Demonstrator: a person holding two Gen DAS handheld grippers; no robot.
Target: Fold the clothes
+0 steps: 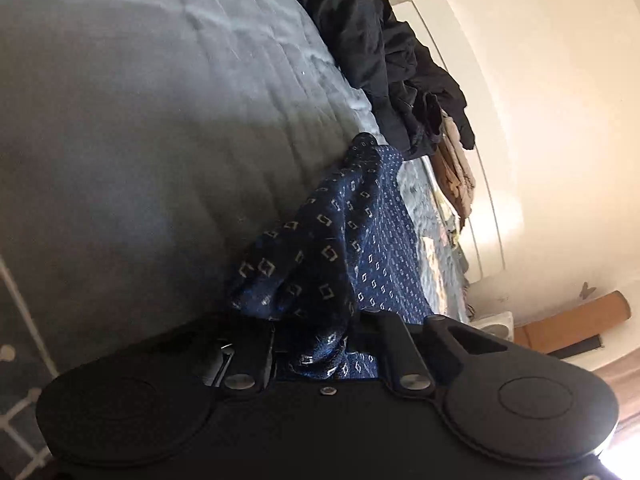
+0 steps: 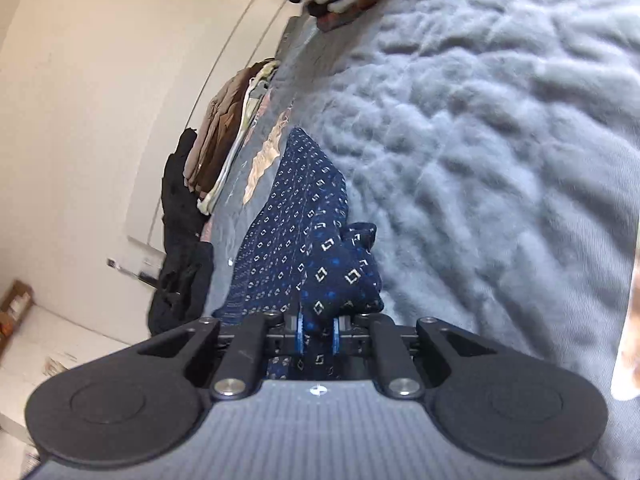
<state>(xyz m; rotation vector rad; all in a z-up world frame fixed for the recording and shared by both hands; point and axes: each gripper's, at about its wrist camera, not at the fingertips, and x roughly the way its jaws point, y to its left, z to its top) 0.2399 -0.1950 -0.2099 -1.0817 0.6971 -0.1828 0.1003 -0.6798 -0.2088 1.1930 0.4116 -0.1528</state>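
Here both grippers' fingers pinch the navy patterned garment (image 2: 304,232) over the bed (image 2: 480,160).

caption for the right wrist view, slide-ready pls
Right gripper shut on a bunched edge of the navy diamond-print garment, lying on a grey quilted bedspread.

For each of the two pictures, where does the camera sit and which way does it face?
Left wrist: sits on the left gripper, looks along it over the grey bedspread; its fingers pinch the navy patterned garment.
Right wrist: sits on the right gripper, looks across the bed toward a stack of folded clothes; blue pads grip the garment.
Shared: garment, bedspread, black clothing, white wall.
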